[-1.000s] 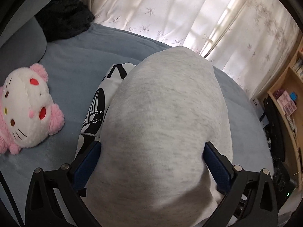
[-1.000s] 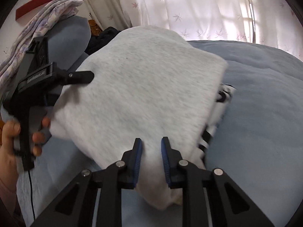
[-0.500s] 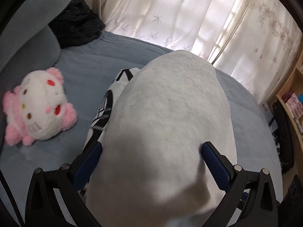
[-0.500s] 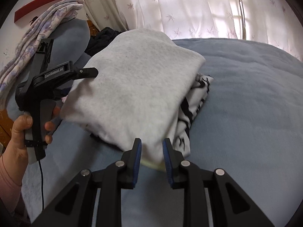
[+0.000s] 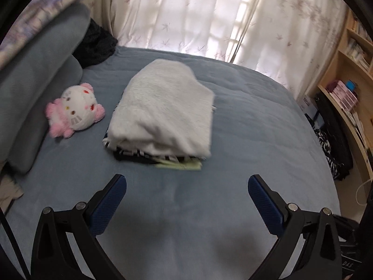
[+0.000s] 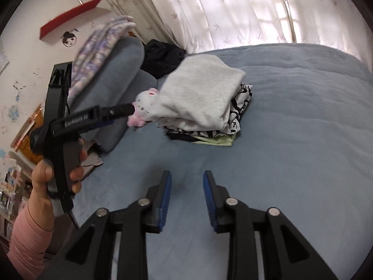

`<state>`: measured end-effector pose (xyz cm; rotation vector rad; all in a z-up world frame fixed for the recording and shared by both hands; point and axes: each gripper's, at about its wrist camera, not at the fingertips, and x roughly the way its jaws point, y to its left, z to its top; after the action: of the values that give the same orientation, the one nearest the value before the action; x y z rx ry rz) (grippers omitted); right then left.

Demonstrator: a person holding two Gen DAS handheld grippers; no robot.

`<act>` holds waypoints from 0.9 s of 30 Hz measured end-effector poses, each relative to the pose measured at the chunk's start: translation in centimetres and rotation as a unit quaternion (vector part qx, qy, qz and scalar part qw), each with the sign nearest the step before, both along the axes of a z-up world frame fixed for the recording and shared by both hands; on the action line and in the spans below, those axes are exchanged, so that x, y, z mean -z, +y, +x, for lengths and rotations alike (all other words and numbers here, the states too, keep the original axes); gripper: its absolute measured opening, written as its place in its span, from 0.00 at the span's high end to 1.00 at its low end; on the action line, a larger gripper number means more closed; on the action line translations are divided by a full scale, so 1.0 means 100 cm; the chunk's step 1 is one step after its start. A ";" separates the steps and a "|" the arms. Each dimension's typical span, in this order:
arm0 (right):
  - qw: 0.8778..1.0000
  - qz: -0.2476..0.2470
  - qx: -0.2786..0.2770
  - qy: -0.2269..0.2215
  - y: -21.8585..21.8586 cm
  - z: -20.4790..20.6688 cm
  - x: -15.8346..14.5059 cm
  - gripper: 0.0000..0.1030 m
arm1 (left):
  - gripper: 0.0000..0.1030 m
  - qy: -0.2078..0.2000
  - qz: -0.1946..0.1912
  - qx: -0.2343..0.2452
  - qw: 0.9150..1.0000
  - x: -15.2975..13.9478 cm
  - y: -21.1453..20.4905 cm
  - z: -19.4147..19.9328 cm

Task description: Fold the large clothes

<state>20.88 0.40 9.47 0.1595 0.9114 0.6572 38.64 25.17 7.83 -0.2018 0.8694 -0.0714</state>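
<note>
one folded grey garment [image 5: 167, 109] atop stack, long axis toward curtains [image 5: 209, 14]

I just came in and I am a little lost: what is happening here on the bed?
A person with a claw in each hand is folding clothes. A folded grey garment lies on top of a stack on the blue bed, beside a plush toy. Both claws are off it: the left claw is wide open and empty; the right claw has just been opening, with nothing between its jaws.
</note>
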 end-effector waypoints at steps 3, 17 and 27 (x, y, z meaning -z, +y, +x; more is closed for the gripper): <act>1.000 0.003 -0.001 -0.017 -0.020 -0.049 -0.037 0.65 | 0.00 -0.017 0.014 -0.002 1.000 -0.039 -0.025 -0.060; 0.999 -0.022 0.022 -0.028 -0.094 -0.203 -0.073 0.38 | 0.00 -0.029 0.034 0.028 0.999 -0.069 -0.125 -0.244; 0.990 -0.067 0.115 -0.036 -0.125 -0.258 0.004 0.38 | 0.00 0.009 0.031 -0.002 0.999 0.036 -0.157 -0.288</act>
<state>-4.87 -12.06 9.11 0.1174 0.8501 0.3833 9.87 9.48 4.22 -0.1474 0.8870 -0.0389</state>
